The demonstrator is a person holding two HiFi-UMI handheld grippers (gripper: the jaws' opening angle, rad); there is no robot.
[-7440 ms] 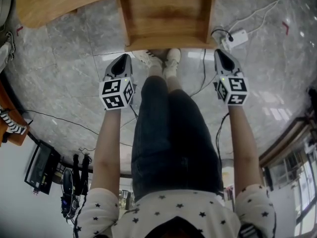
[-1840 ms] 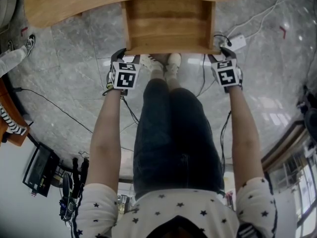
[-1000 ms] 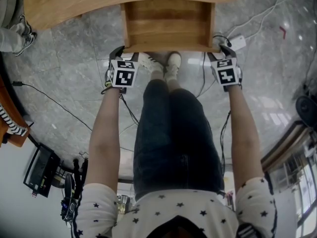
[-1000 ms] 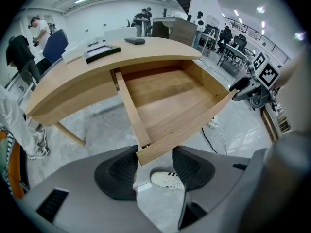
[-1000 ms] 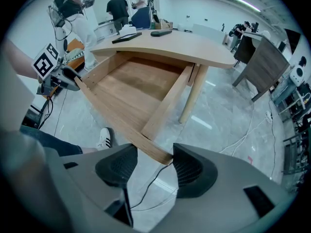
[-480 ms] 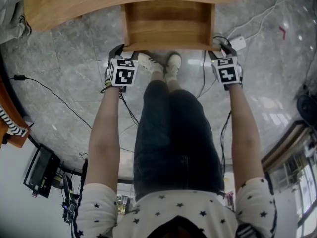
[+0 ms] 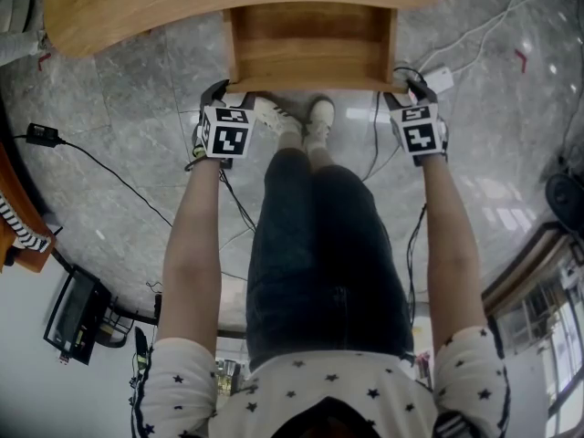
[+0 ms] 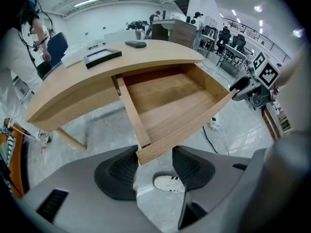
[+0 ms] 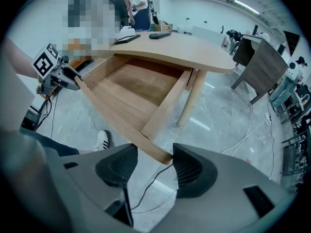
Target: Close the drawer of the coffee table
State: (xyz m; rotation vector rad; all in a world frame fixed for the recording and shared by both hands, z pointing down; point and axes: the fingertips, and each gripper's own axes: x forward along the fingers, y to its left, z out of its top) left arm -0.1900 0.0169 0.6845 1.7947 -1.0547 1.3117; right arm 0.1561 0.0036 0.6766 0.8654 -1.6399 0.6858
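Up from our thighs, left hand-held gripper [image 7: 217, 97] and right hand-held gripper [image 7: 413, 92] are straddling the drawer [image 7: 310, 53] corners, jaws wide; we're not pushing yet.

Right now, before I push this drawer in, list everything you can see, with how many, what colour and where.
coffee table: one, light wood, top of the head view
drawer: one, light wood, pulled out of the table, nothing in it
flat device: one, black, on the tabletop
small object: one, dark, on the tabletop further back
power strip: one, white, floor by the drawer's right corner
cables: several, black and white, across the floor
shoes: two, white, floor at the drawer front
left gripper: grey, jaws apart, drawer's left front corner between them
right gripper: grey, jaws apart, drawer's right front corner between them
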